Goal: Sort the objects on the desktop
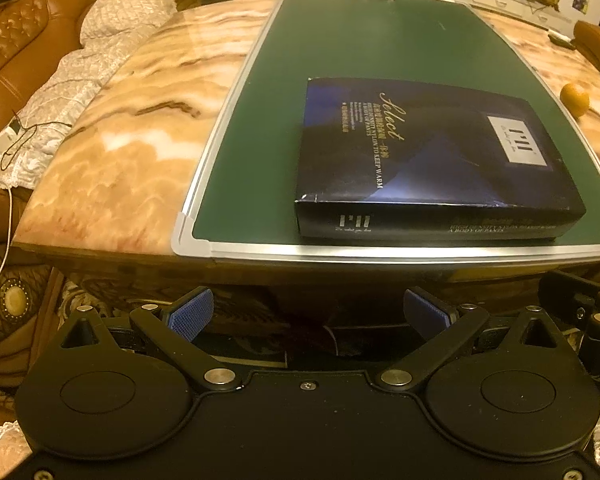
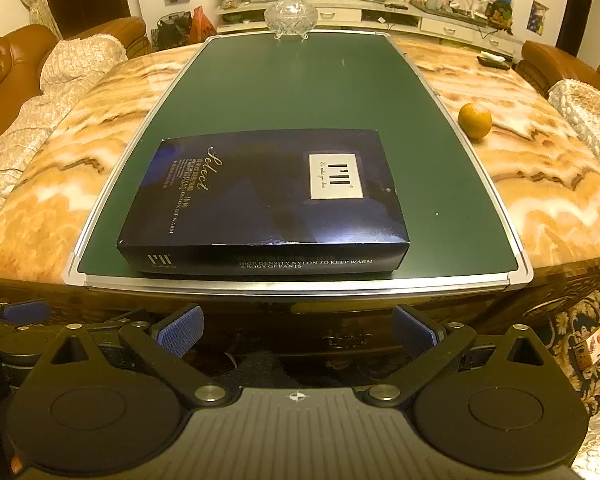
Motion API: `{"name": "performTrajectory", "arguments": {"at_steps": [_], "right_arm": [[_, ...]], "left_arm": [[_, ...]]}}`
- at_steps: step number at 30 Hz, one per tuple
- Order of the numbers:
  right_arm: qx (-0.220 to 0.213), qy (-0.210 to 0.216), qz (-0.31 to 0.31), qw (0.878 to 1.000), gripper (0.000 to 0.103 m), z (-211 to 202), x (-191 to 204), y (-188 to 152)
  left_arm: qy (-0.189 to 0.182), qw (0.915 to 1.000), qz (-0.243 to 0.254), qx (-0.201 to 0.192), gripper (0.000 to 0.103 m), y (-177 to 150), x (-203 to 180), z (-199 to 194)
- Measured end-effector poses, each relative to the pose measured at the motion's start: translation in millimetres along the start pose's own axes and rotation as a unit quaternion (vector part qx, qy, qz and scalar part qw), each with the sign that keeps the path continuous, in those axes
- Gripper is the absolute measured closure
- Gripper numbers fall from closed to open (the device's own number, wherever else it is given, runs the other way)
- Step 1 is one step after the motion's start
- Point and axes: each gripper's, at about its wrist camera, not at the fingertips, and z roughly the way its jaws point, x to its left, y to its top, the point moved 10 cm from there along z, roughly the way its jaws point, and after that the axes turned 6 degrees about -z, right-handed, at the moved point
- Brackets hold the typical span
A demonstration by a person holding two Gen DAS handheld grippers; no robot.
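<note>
Living room, warm light; marbled orange bench [image 2: 540, 184] with brown leather sofas [image 2: 8, 68] on both sides. Green board [image 2: 300, 92] in a silver frame lies flat along the bench middle. Dark blue box [image 2: 260, 200] lies flat on the board's near end, closed, print facing up. Orange [image 2: 475, 120] sits on bare bench just beside the board's right edge. Glass lidded bowl [image 2: 291, 16] stands at the board's far end. I hold both tools short of the near edge: left hand-held gripper [image 1: 308, 314] fingers wide apart, empty; right hand-held gripper [image 2: 298, 330] likewise spread, empty.
</note>
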Motion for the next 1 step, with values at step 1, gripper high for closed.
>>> {"name": "performTrajectory", "arguments": {"at_steps": [1], "right_arm": [[0.000,0.000,0.000,1.000,0.000,0.0,-0.2,0.0]], "left_arm": [[0.000,1.0000,0.000,0.000,0.000,0.1,0.1,-0.1]]}}
